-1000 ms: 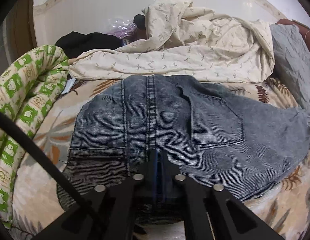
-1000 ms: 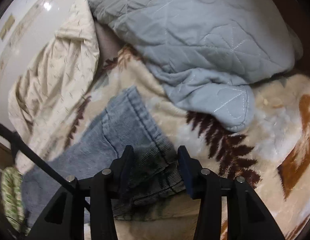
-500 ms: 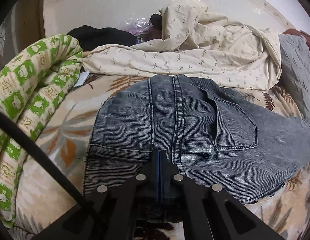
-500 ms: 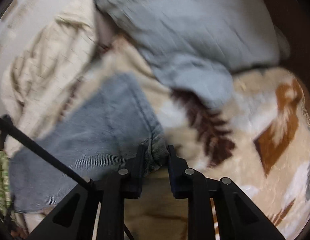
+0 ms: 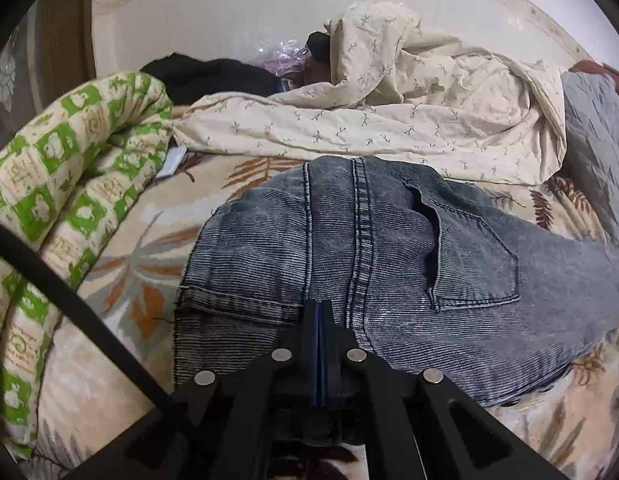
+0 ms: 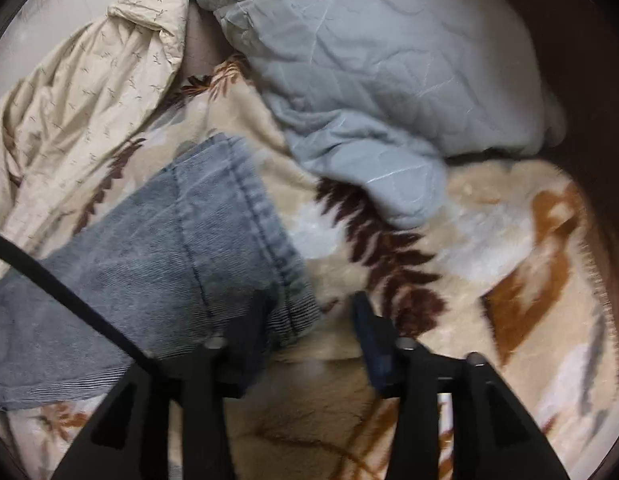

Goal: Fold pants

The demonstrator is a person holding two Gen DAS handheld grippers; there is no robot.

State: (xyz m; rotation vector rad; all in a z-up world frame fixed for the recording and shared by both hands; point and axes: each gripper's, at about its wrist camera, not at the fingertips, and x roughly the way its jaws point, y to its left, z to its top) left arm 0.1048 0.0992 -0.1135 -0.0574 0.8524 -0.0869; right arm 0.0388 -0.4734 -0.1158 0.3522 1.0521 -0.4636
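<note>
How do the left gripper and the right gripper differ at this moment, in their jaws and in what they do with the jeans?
The left gripper has its jaws fully together, pinching the jeans at the waist end; the right gripper has jaws apart, just been opening.
The left one holds denim; the right one's pads do not press the leg hem, which lies by one finger.
Both are black, point down at the same jeans on the leaf-patterned blanket.

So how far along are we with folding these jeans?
Early on. Done: the jeans lie on the leaf-print blanket, back pocket up, seemingly doubled leg on leg. In hand: the left gripper is shut on denim near the waistband; the right gripper has just been opening, the hem beside its left finger, unpinched. Left: the lengthwise folds.
</note>
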